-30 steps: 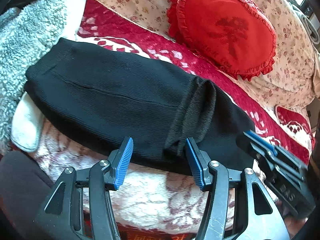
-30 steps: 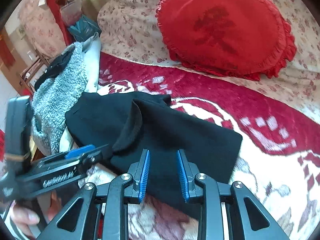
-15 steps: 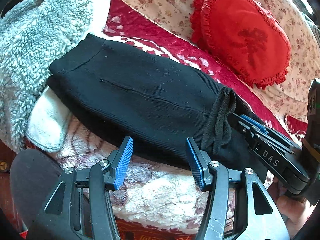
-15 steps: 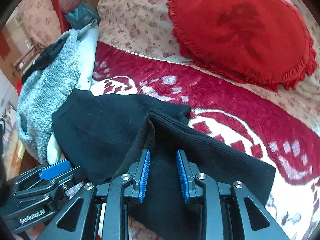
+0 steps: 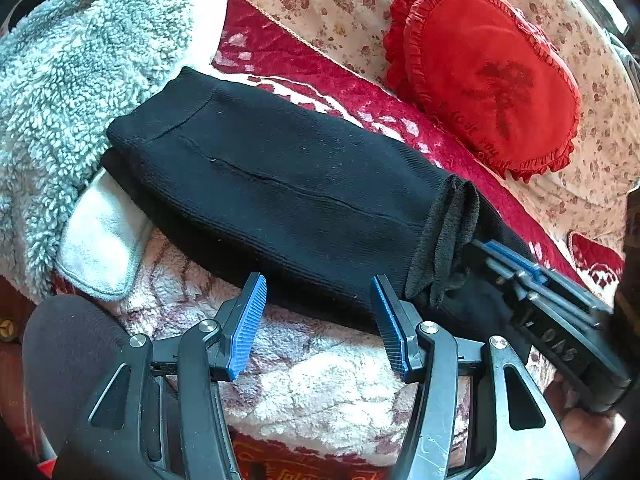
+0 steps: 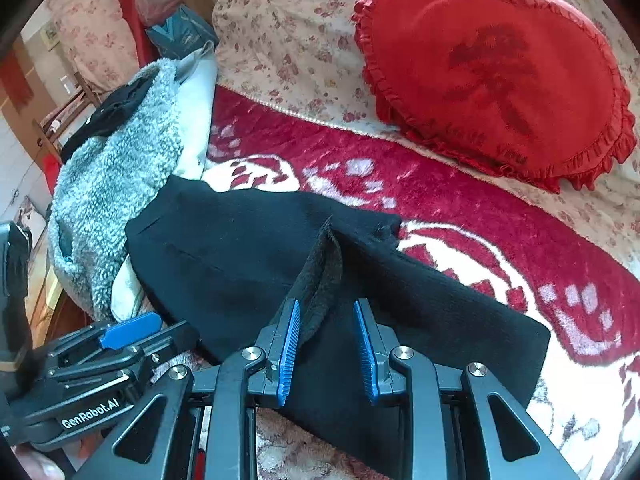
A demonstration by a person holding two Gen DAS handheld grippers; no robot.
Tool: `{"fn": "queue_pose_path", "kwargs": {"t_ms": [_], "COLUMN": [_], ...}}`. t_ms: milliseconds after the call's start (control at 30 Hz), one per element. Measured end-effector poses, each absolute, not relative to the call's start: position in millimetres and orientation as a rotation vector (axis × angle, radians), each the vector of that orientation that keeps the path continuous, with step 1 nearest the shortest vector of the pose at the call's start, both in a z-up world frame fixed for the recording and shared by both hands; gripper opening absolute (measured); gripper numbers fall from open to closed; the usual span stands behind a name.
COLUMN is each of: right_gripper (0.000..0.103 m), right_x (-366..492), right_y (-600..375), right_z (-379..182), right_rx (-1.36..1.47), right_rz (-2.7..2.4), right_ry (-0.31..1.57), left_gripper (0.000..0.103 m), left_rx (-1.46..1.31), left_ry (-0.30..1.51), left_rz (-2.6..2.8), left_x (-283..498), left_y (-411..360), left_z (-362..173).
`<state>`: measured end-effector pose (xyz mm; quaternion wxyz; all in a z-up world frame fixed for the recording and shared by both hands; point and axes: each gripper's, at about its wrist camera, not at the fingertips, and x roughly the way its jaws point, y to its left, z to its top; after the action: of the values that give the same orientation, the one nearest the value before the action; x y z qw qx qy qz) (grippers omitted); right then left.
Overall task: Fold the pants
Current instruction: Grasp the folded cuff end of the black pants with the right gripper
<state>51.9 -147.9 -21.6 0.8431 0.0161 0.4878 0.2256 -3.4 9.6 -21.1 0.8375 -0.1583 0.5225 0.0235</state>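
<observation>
Pants point(image 5: 304, 200), black knit, lie folded over across the middle of both frames on a red-and-white blanket point(image 6: 460, 200). Left gripper point(image 5: 318, 320), low centre of the left wrist view: jaws wide apart, holding nothing, tips just at the near edge of the pants. Right gripper point(image 6: 326, 344), low centre of the right wrist view: jaws also apart with a gap between the blue pads; a raised flap of the fuzzy inner fabric point(image 6: 324, 276) stands just beside the left pad, can't tell if it touches, not pinched. In the left view that same flap sits at right centre, with the right gripper's nose beside it.

Step, as judged: a fold is laid, one layer over the other; waistband end points to the upper left, against a grey fleece garment point(image 5: 76, 76). The loose flap at the fold edge looks untidy.

Next move likely calls for closing on the standing flap or the near edge, tucking or flattening it, then gripping both near corners for another fold. Fabric is soft and thick, so a shallow pinch may catch only one layer.

Outward: red heart pillow point(image 6: 496, 68) upper right on a floral cover point(image 6: 296, 20), well apart from the pants.
</observation>
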Motion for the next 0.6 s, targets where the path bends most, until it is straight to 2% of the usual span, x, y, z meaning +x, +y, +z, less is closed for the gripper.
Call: {"fn": "queue_pose_path", "kwargs": {"t_ms": [100,600], "right_gripper": [0.026,0.029], "right_x": [54,55], "right_y": [-141,-139], "right_z": [-35,-17], "right_rx": [0.009,0.033], "right_rz": [0.485,0.501], "right_ry": [1.073,1.034], "left_gripper": [0.064,0.065], "left_rx": [-0.361,-0.444], "left_ry": [1.099,1.098], "left_rz": [0.056,0.114], "left_x": [-6,-11], "left_y": [17,54], "left_z": [-19,-21]}}
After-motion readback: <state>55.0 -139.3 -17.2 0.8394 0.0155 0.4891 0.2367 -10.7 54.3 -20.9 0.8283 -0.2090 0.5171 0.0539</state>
